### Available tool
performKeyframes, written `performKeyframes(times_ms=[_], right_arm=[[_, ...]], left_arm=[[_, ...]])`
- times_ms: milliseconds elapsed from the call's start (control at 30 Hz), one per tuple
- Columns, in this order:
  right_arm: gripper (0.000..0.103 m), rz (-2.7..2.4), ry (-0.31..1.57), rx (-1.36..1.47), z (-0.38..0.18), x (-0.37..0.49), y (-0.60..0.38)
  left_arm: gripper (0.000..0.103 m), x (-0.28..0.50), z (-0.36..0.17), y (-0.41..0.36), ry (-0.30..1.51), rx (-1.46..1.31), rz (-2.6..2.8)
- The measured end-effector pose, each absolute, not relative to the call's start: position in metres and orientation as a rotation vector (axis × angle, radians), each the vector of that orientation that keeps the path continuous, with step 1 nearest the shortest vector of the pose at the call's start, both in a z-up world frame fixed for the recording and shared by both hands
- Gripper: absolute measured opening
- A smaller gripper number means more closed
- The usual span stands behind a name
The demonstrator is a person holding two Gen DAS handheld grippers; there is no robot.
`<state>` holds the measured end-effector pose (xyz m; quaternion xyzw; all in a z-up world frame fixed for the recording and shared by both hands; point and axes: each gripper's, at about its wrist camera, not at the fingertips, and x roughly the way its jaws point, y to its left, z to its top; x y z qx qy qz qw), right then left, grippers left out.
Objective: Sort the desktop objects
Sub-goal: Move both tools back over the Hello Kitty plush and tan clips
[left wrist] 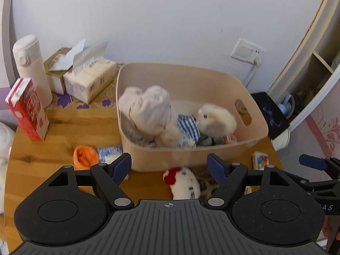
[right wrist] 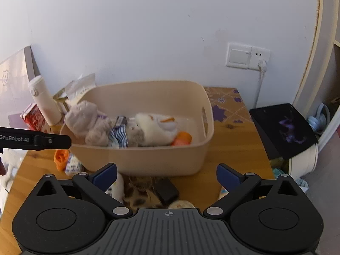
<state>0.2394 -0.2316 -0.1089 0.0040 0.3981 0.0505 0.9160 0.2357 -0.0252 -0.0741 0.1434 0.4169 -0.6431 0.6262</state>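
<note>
Both hand-held grippers, left (left wrist: 169, 166) and right (right wrist: 166, 175), stand released with nothing between their fingers. Just beyond them on the wooden surface (left wrist: 59, 127) sits the beige bin (left wrist: 187, 157), holding plush toys (left wrist: 153, 114); a white cat plush (left wrist: 183, 182) lies near the left hand-held gripper.

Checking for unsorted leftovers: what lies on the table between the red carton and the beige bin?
In the left wrist view, an orange item and a blue-white packet lie between red carton and beige bin.

Left hand-held gripper (left wrist: 169, 166) open, empty, before beige bin (left wrist: 191, 157) holding plush toys (left wrist: 157, 114).
</note>
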Motion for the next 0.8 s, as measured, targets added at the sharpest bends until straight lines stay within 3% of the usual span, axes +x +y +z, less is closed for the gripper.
performKeyframes(times_ms=[800], right_arm=[[0.103,0.184,0.944,-0.066,-0.171,0.219,-0.243]], left_arm=[[0.080,0.201,-0.136,-0.010,1.105,0.497,-1.421]])
